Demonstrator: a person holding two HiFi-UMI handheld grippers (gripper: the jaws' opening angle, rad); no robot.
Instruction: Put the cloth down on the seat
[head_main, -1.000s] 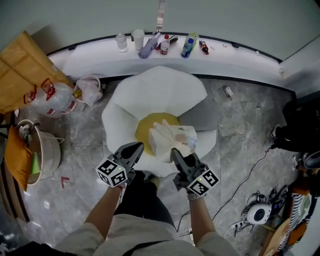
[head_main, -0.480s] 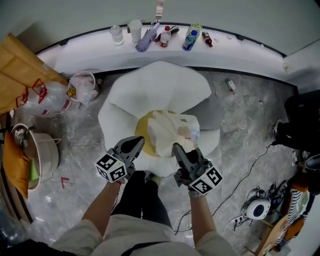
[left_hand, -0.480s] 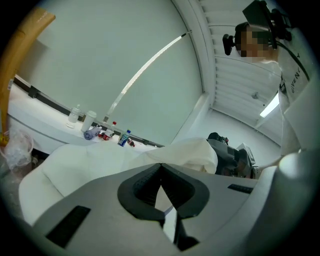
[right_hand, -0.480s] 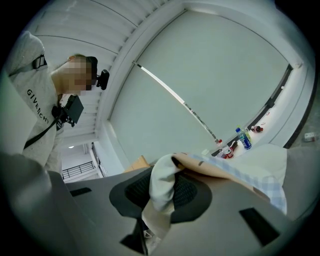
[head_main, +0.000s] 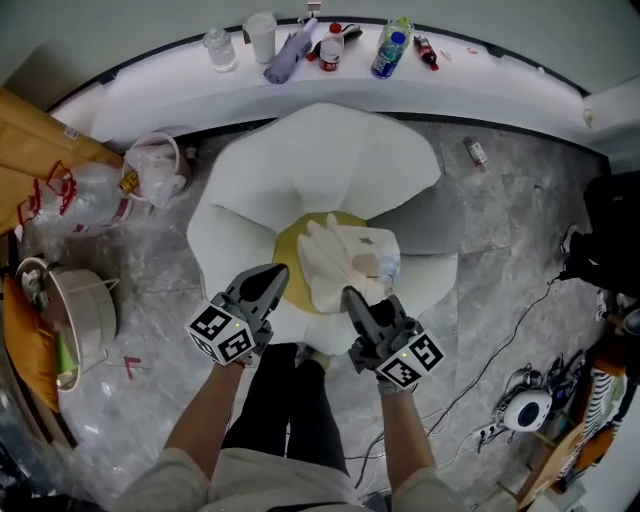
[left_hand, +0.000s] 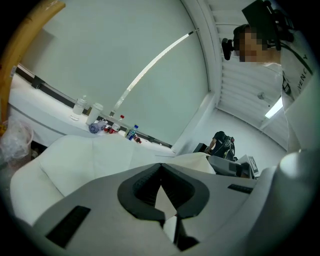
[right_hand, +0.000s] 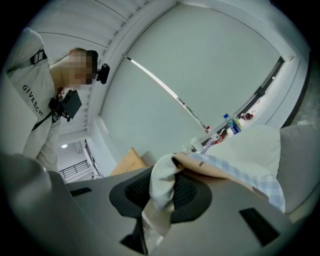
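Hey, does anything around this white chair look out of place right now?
What looks like a small bottle lies on its side on the floor right of the chair. The cloth is bunched over the yellow seat, one end in the right gripper's jaws.

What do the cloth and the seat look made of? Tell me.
The cloth: soft woven fabric, matte, probably cotton; it folds limply and shows pale blue checks. The seat: white padded upholstery, matte; its petals look plump, but the exact covering is unclear.

Hand-held gripper (left_hand: 161, 167), jaws seemingly together, white seat (left_hand: 90, 160) beyond.
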